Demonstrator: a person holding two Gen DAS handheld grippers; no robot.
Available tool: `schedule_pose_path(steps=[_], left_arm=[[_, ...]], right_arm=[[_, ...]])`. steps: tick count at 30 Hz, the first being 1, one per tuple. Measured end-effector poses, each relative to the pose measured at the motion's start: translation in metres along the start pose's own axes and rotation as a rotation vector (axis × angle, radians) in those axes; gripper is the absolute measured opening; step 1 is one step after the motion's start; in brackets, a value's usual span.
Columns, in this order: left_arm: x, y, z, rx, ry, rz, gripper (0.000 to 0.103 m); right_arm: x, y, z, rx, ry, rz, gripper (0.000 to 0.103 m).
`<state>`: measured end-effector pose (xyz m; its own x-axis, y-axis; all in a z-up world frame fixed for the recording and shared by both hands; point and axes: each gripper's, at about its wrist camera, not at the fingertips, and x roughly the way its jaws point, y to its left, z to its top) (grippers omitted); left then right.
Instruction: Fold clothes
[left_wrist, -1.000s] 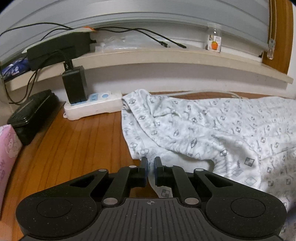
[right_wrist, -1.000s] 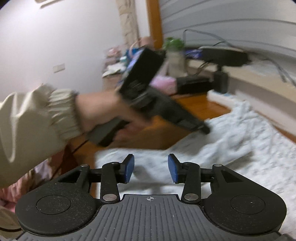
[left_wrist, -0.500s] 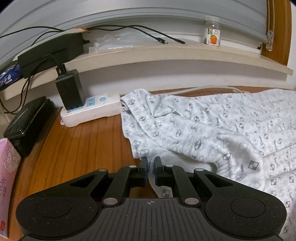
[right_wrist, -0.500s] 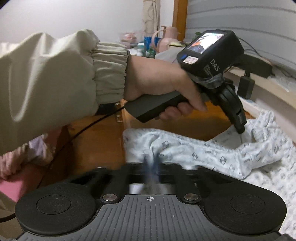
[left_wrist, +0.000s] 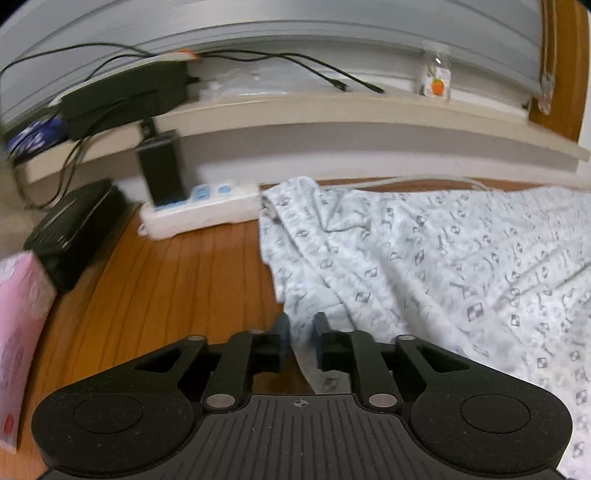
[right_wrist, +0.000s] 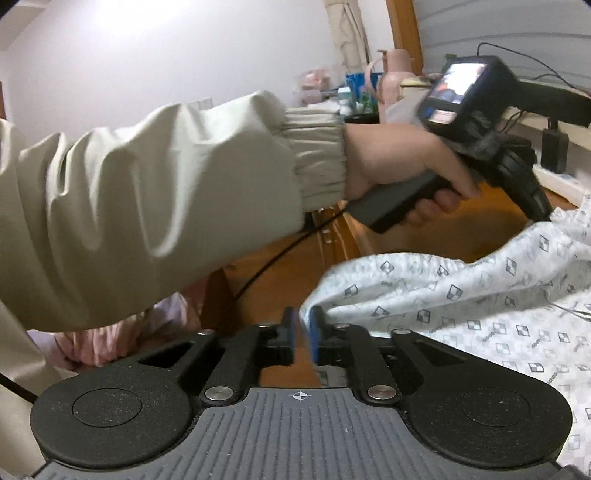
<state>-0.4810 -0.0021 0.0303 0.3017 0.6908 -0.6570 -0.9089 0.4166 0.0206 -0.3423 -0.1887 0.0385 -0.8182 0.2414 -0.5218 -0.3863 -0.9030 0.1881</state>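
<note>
The folding had barely begun: the patterned garment (left_wrist: 424, 251) lay spread and rumpled on the wooden table (left_wrist: 177, 280). The left gripper (left_wrist: 300, 325) had a fold of its edge between its jaws, which were opening. The right gripper (right_wrist: 303, 325), also opening, straddled another edge of cloth.
</note>
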Motion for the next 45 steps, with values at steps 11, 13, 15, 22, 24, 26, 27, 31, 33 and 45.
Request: schedule_pose_path(steps=[11,13,15,22,24,26,27,31,33,45], left_arm=[[-0.064,0.002,-0.056,-0.113,-0.002,-0.049,0.029],[-0.07,0.0,-0.061,-0.129,-0.004,-0.07,0.029],[-0.074,-0.002,-0.063,-0.15,-0.006,-0.097,0.029],[-0.086,-0.009,-0.073,-0.176,0.004,-0.113,0.03],[-0.09,-0.01,-0.076,-0.179,0.005,-0.122,0.03],[-0.093,-0.01,-0.078,-0.192,0.003,-0.139,0.031],[-0.093,-0.01,-0.079,-0.198,0.001,-0.151,0.031],[-0.094,-0.017,-0.083,-0.185,-0.003,-0.148,0.029],[-0.097,-0.019,-0.084,-0.175,-0.007,-0.116,0.0],[-0.134,-0.001,-0.085,-0.255,-0.073,-0.037,0.01]], right_arm=[[-0.025,-0.068,0.031,0.039,-0.115,-0.382,0.043],[-0.018,-0.087,0.036,0.072,-0.119,-0.453,0.046],[-0.012,-0.106,0.037,0.09,-0.115,-0.48,0.048],[0.009,-0.141,0.026,0.135,0.014,-0.515,0.012],[0.0,-0.143,0.02,0.146,-0.006,-0.518,0.012],[-0.011,-0.143,0.015,0.165,-0.026,-0.508,0.012],[-0.013,-0.141,0.015,0.16,-0.03,-0.511,0.011],[-0.012,-0.139,0.021,0.135,-0.054,-0.516,0.007],[-0.01,-0.14,0.026,0.124,-0.071,-0.514,0.005],[-0.011,-0.143,0.054,-0.005,-0.248,-0.536,0.003]])
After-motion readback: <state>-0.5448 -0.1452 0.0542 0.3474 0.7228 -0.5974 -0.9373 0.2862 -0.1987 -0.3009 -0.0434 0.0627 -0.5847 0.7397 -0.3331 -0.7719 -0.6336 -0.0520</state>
